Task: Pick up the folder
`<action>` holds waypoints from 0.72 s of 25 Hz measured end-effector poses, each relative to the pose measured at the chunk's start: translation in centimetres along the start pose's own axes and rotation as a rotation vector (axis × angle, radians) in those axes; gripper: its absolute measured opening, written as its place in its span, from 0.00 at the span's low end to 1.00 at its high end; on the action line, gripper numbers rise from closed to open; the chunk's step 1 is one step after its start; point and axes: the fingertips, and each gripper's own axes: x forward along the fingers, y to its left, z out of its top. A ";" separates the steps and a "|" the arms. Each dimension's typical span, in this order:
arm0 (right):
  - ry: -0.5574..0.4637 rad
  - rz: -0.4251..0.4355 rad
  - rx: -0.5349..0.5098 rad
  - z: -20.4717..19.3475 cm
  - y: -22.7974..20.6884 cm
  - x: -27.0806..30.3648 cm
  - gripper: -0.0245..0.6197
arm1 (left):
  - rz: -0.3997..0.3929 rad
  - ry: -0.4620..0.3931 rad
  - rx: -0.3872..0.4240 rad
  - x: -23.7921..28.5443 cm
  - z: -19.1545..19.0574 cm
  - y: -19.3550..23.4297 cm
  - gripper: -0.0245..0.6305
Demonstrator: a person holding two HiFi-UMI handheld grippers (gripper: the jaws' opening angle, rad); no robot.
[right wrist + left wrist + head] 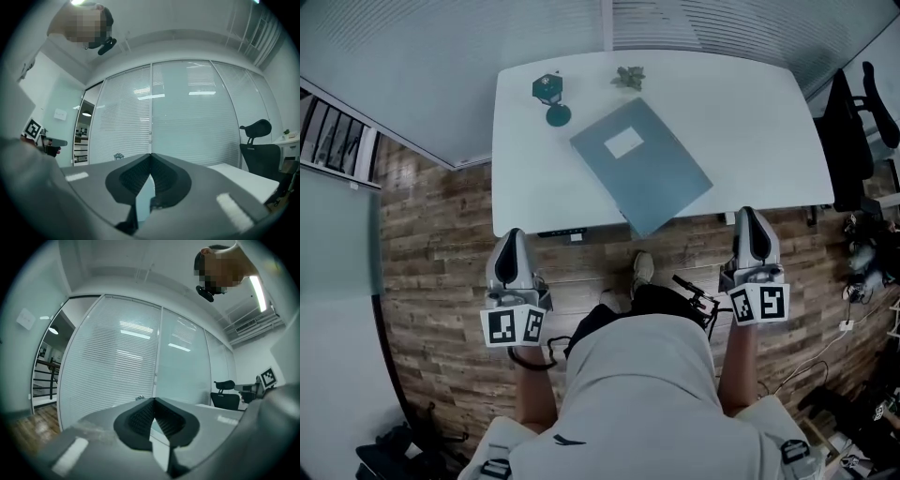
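A blue-grey folder [641, 163] with a white label lies slanted on the white table [525, 178]; its near corner juts over the table's front edge. My left gripper [511, 236] is held level just before the table's front left edge, jaws shut and empty. My right gripper [752, 217] hangs before the front right edge, also shut and empty. Both stand apart from the folder, one on each side of it. In the left gripper view the left gripper's [153, 400] jaws meet at the tips. The right gripper [150, 155] shows the same in its own view.
A small dark green lantern-like ornament [549, 91] and a small plant [628, 77] stand at the table's far side. A black office chair [853, 122] stands to the right. Glass walls with blinds rise behind the table. Wooden floor lies below; cables and clutter lie at the right.
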 end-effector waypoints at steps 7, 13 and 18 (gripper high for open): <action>-0.008 0.072 0.018 -0.3 -3.8 6.6 0.04 | 0.072 -0.036 -0.008 5.0 0.9 -0.9 0.05; 0.006 0.127 0.035 -1.0 -5.8 10.5 0.04 | 0.111 -0.022 0.004 8.0 0.4 -1.8 0.05; 0.027 0.120 0.039 -2.0 -6.3 11.9 0.04 | 0.103 0.022 -0.013 9.7 -1.2 -1.5 0.05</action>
